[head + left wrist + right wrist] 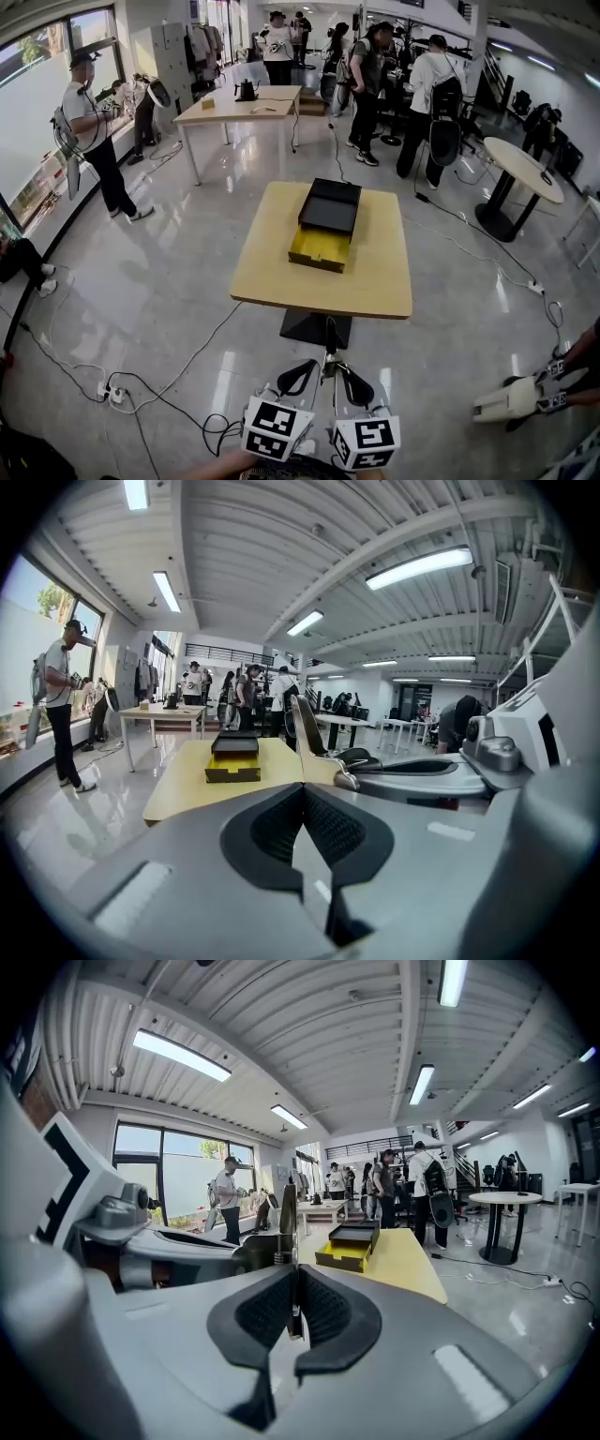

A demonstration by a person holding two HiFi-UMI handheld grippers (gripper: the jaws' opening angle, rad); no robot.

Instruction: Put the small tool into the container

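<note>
Small tool (293,1322) — mostly hidden (thin sliver) — between right tool's (295,1274) pads.

Two grippers: left gripper (305,370), right gripper (347,373), short of desk (281,272). One container (325,225) on desk. One small tool (287,1213). Three desks in all, counting far desk (239,105) and round desk (525,169) beyond. Several people beyond desk.
</note>
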